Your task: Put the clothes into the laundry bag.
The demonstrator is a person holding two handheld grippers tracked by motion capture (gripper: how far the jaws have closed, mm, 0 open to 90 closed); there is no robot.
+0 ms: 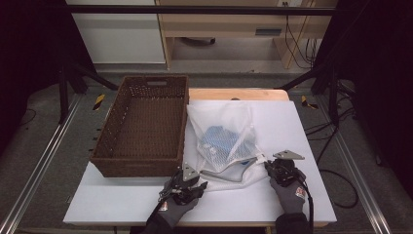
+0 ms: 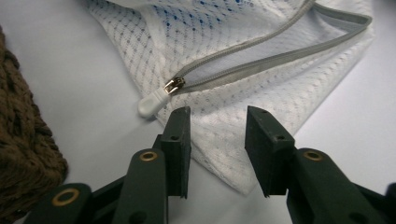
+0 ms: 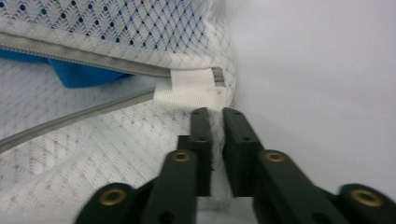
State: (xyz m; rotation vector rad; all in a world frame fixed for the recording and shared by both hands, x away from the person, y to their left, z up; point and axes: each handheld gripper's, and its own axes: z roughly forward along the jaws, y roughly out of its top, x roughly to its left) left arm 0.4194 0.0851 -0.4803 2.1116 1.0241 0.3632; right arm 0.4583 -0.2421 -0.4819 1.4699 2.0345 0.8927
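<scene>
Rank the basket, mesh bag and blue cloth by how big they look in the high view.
1. Basket, largest.
2. Mesh bag, clearly smaller.
3. Blue cloth, smallest, lying inside the bag.

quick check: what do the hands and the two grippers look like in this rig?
Both hands wear dark grey gloves with a small red-and-white mark on the back. The left gripper and right gripper are black, each topped by a grey three-cornered plate. Up close the jaws are flat dark-green blocks on link arms with brass-coloured pivot rings. A black cable trails from the right gripper along the dark sleeve.
</scene>
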